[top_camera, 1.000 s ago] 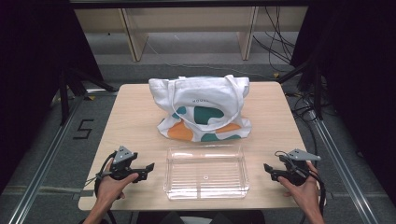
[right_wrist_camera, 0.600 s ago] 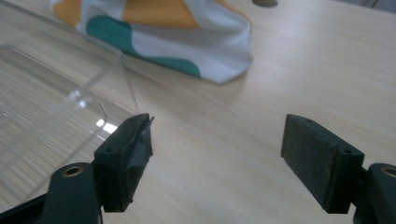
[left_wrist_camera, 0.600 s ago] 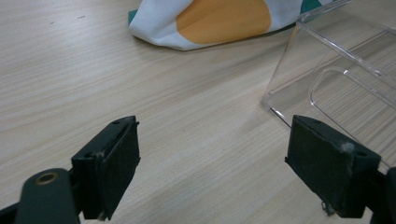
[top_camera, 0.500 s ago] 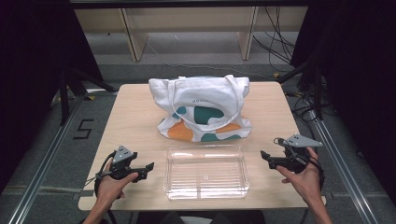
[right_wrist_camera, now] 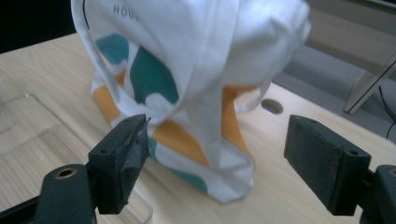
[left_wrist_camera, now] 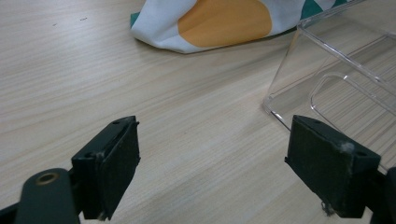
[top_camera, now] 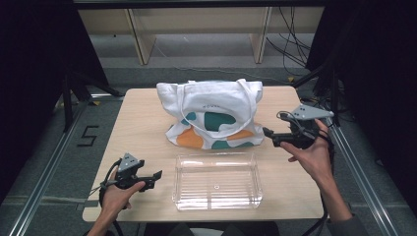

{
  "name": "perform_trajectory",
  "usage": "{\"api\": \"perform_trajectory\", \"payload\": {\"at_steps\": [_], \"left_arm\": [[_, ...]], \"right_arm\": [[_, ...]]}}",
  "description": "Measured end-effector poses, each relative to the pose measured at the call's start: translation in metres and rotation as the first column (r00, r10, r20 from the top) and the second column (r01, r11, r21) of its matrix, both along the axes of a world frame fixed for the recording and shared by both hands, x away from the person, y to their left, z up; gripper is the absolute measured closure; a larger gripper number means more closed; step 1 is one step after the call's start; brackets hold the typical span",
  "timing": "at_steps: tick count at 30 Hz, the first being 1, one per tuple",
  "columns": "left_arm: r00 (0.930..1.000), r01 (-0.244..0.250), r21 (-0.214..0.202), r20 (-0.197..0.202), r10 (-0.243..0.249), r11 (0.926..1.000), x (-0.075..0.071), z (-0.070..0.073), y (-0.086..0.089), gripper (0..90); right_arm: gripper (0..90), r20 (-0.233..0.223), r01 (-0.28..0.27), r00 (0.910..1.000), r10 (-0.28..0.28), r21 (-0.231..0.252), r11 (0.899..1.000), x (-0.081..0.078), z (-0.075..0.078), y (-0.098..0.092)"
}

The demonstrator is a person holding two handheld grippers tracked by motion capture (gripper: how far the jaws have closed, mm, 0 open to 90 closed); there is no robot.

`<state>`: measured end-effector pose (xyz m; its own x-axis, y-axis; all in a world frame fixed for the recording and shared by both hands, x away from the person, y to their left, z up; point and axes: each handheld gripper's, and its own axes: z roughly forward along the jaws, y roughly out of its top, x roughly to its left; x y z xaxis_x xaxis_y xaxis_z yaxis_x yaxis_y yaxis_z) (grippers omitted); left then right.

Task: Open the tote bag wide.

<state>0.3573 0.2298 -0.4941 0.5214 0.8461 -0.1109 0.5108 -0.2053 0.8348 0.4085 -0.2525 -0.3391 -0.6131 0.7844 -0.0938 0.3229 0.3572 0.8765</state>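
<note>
A white tote bag [top_camera: 211, 115] with teal and orange patches stands at the middle back of the table, handles drooping over its front. In front of it lies a clear plastic tray [top_camera: 217, 180] holding nothing. My right gripper [top_camera: 268, 132] is raised beside the bag's right side, open, pointing at the bag [right_wrist_camera: 196, 84]. My left gripper [top_camera: 156, 175] rests low at the front left, open, pointing toward the tray's left wall [left_wrist_camera: 327, 70]; the bag's orange corner [left_wrist_camera: 224, 21] lies beyond it.
The wooden table [top_camera: 142, 128] has bare surface left of the bag and tray. A round cable hole [right_wrist_camera: 272, 106] sits in the tabletop behind the bag. Shelving legs and cables stand on the floor beyond the table's far edge.
My right gripper has lifted and moved forward and inward from the front right corner to the bag's right side. The left gripper has stayed in place.
</note>
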Motion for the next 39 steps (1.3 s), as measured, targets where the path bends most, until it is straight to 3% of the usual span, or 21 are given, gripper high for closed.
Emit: {"api": "perform_trajectory", "payload": {"at_steps": [3,5,11,17,21,22,25,26,28,30,35,37,39], "left_arm": [[1.0000,0.000,0.002,0.001,0.000,1.0000,0.000,0.000,0.000,16.3],[1.0000,-0.004,0.006,-0.004,0.004,1.0000,-0.001,0.001,0.000,16.3],[1.0000,0.004,0.008,-0.003,-0.004,1.0000,0.000,0.001,0.000,16.3],[1.0000,-0.002,0.010,-0.002,0.002,1.0000,0.000,0.001,0.000,16.4],[1.0000,-0.003,0.010,-0.002,0.003,0.9999,0.000,0.001,0.000,16.3],[1.0000,0.003,0.012,-0.001,-0.003,0.9999,0.000,0.001,0.000,16.3],[1.0000,0.006,0.018,0.001,-0.006,0.9998,0.000,0.001,0.000,16.4],[1.0000,0.006,0.016,0.000,-0.006,0.9999,0.000,0.001,0.000,16.3],[0.9999,-0.002,0.023,0.015,0.001,0.9997,-0.001,0.002,0.001,16.4],[0.9999,-0.008,0.011,0.015,0.008,0.9999,-0.001,0.002,0.001,16.5],[0.9999,0.005,0.026,0.016,-0.006,0.9996,0.000,0.002,0.001,16.7],[1.0000,0.003,0.012,0.002,-0.003,0.9999,0.000,0.001,0.000,16.6],[1.0000,0.003,0.003,0.004,-0.003,1.0000,0.000,0.002,0.000,16.8]], "right_arm": [[24.5,-0.012,-0.029,0.9995,0.029,-0.013,0.999,0.009,0.013,0.010],[24.8,0.022,-0.047,0.9986,0.048,-0.032,0.998,0.017,0.019,0.019],[30.5,0.021,-0.040,0.9989,0.042,-0.063,0.997,0.039,0.036,0.039],[42.4,0.000,-0.042,0.9991,0.042,-0.098,0.994,0.068,0.049,0.053],[46.6,-0.008,-0.036,0.9993,0.035,-0.089,0.995,0.086,0.056,0.059],[48.0,-0.030,-0.042,0.9987,0.040,-0.089,0.995,0.088,0.058,0.061],[55.6,-0.030,-0.057,0.9981,0.054,-0.106,0.993,0.096,0.059,0.067],[64.4,-0.032,-0.063,0.9977,0.059,-0.127,0.990,0.098,0.059,0.069],[77.6,-0.028,-0.105,0.9945,0.101,-0.187,0.977,0.099,0.058,0.070],[85.9,-0.018,-0.130,0.9915,0.129,-0.197,0.972,0.095,0.056,0.070],[87.5,0.049,-0.170,0.9821,0.182,-0.185,0.968,0.074,0.057,0.062],[87.5,0.063,-0.212,0.9714,0.229,-0.206,0.955,0.064,0.055,0.061],[87.6,0.084,-0.216,0.9675,0.239,-0.218,0.952,0.053,0.047,0.060]]}}
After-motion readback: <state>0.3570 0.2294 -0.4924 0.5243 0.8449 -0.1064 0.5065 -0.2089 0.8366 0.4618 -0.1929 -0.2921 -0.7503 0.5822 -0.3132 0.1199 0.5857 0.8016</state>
